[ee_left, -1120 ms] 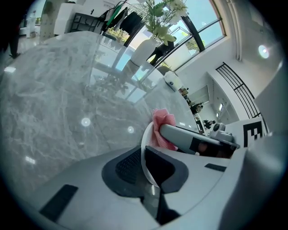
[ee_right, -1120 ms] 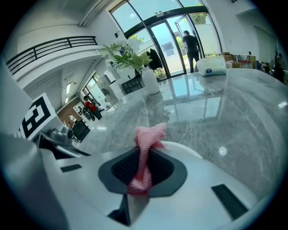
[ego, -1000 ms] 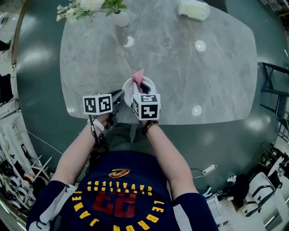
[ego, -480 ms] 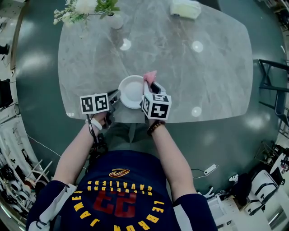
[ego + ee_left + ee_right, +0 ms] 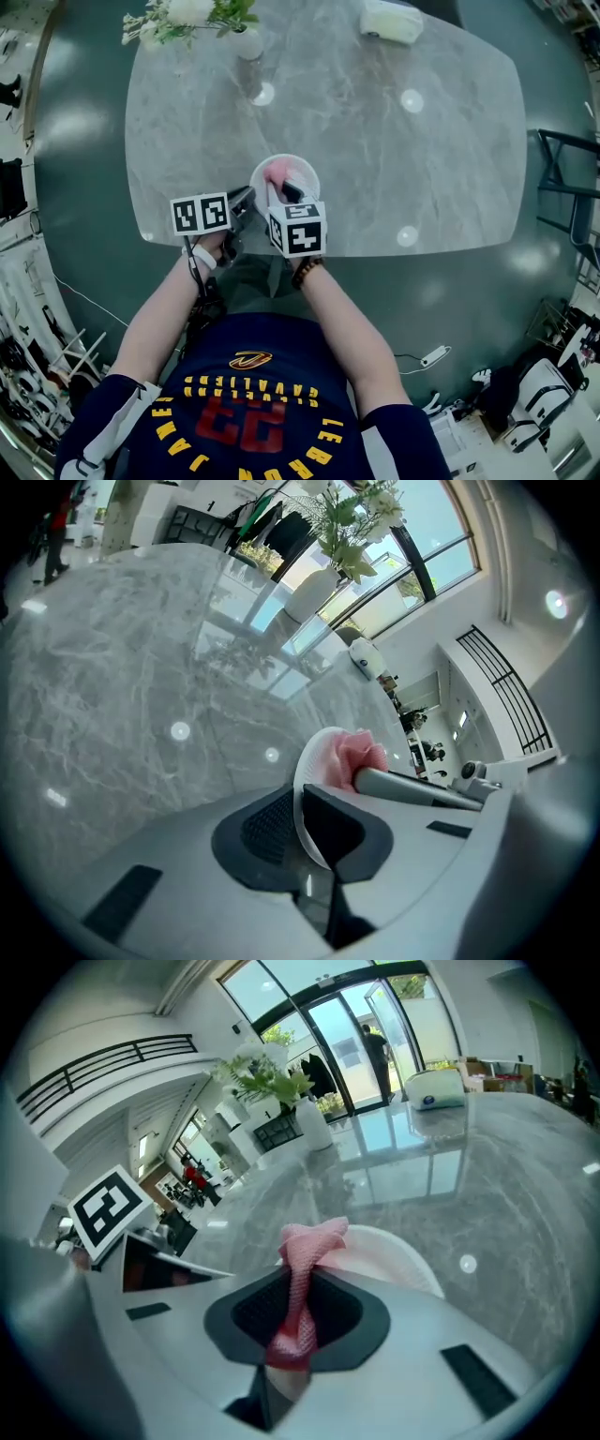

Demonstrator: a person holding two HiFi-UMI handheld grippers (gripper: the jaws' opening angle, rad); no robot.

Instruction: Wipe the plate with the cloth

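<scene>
1. Head view: the plate (image 5: 302, 171) sits at the near edge of the table (image 5: 394, 131), about midway along it, directly in front of the person.
2. The left gripper (image 5: 300, 829) is closed on the plate's near-left rim, the thin white edge pinched between its jaws (whether the plate rests flat on the table cannot be told).
3. The right gripper (image 5: 298, 1314) is clamped on the pink cloth (image 5: 307, 1241); a twisted strand runs between its jaws and bunches out past the tips.
4. That bunched end touches the inside of the plate, toward its near-left part, just beside the rim the left gripper holds.
5. The wiping likely turns on this: from the cloth, most of the bare white face lies ahead and to the right, toward the table's far edge. The right gripper is the one over the plate, so its strokes would probably sweep that way while the left one steadies the rim.
</scene>
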